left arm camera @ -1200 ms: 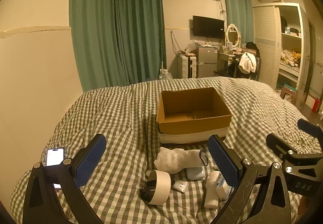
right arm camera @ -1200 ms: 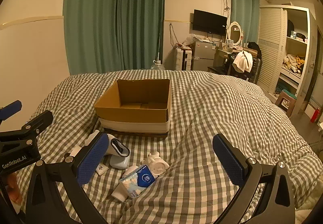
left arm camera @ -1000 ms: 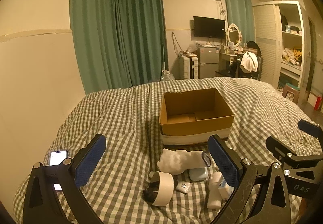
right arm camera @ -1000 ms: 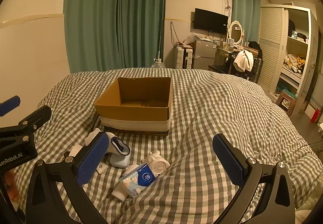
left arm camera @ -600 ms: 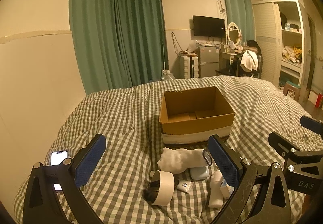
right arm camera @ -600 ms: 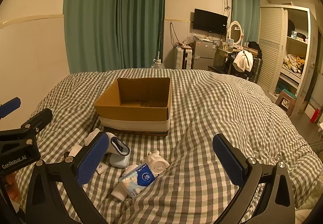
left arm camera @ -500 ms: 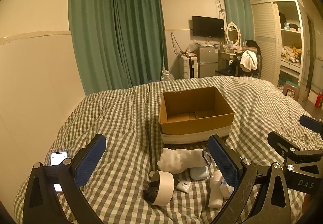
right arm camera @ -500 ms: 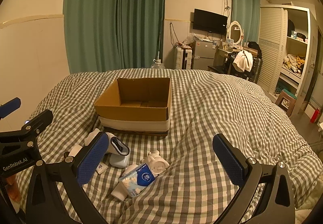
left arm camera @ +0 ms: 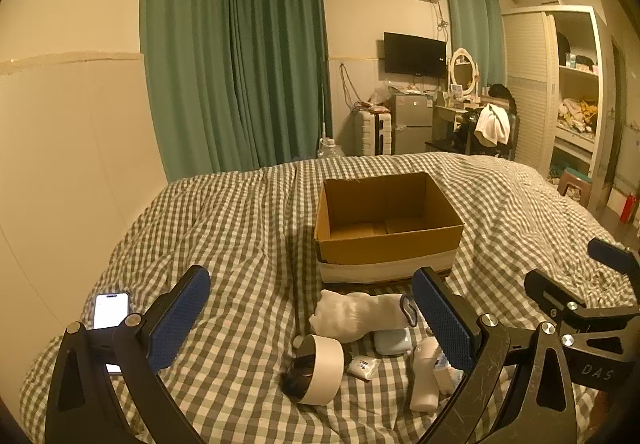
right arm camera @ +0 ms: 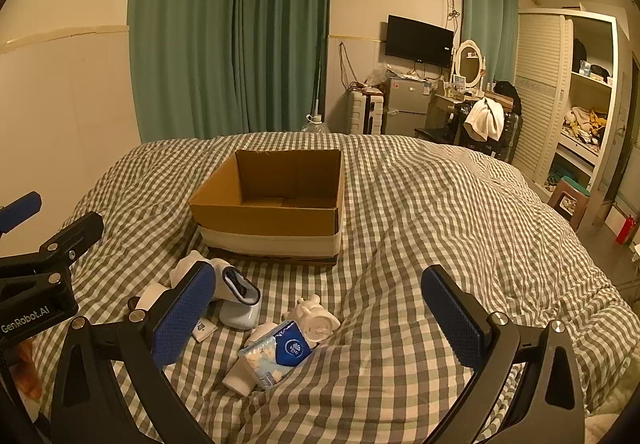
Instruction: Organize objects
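Risk first: the clutter is lying packed tight on a soft, rumpled bed [right arm camera: 440,212]. The white sock [left arm camera: 356,314] is draping over the pale blue case [left arm camera: 394,341], and the tissue pack [right arm camera: 278,352] is leaning against the white tube [right arm camera: 240,380] and the small white figurine [right arm camera: 314,318]. A claw closing here is likely catching two things at once, or pinching the checked cover. The tape roll [left arm camera: 322,368] is sitting on its edge and could be rolling off at a nudge. The small sachet [left arm camera: 363,366] looks flat and hard to pinch.

The cardboard box [left arm camera: 386,222] is standing open and empty just beyond the pile.

Left claw [left arm camera: 310,320] is hovering low over the pile, jaws wide apart, holding nothing. Right claw [right arm camera: 316,310] is hovering alongside, likewise spread wide and empty, pointing at the box.

A phone [left arm camera: 111,310] is lying apart at the bed's left edge.
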Available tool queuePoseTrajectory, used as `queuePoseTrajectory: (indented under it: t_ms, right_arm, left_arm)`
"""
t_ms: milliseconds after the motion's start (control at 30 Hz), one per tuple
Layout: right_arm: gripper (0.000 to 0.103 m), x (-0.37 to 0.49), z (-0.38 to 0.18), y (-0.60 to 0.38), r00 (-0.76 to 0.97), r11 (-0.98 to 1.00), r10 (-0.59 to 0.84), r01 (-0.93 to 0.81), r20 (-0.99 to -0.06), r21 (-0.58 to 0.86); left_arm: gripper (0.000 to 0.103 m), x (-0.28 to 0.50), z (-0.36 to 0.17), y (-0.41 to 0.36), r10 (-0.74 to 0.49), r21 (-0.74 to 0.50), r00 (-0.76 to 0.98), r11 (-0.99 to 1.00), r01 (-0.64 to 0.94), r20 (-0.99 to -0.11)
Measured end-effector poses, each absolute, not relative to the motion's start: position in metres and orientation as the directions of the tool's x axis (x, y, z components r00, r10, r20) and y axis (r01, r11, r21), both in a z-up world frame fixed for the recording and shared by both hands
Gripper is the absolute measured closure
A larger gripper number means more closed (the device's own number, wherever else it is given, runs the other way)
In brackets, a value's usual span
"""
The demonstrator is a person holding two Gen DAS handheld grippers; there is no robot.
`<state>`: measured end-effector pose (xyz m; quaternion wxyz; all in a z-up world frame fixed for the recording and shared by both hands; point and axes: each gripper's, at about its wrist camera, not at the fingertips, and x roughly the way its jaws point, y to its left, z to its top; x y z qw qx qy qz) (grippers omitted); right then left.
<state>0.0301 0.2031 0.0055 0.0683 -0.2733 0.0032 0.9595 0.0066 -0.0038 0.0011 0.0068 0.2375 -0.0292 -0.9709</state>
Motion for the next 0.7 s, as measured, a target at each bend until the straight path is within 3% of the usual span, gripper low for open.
queuePoseTrajectory:
  t_ms: [700]
  right_arm:
    - [0.000, 0.0283, 0.0021, 0.1992, -0.838, -0.991, 0.130, -0.133, -0.529, -0.033]
  left_arm:
    - [0.000, 0.0065, -0.0007, -0.0031, -0.029, 0.073, -0.890, -0.997, -0.004, -0.455]
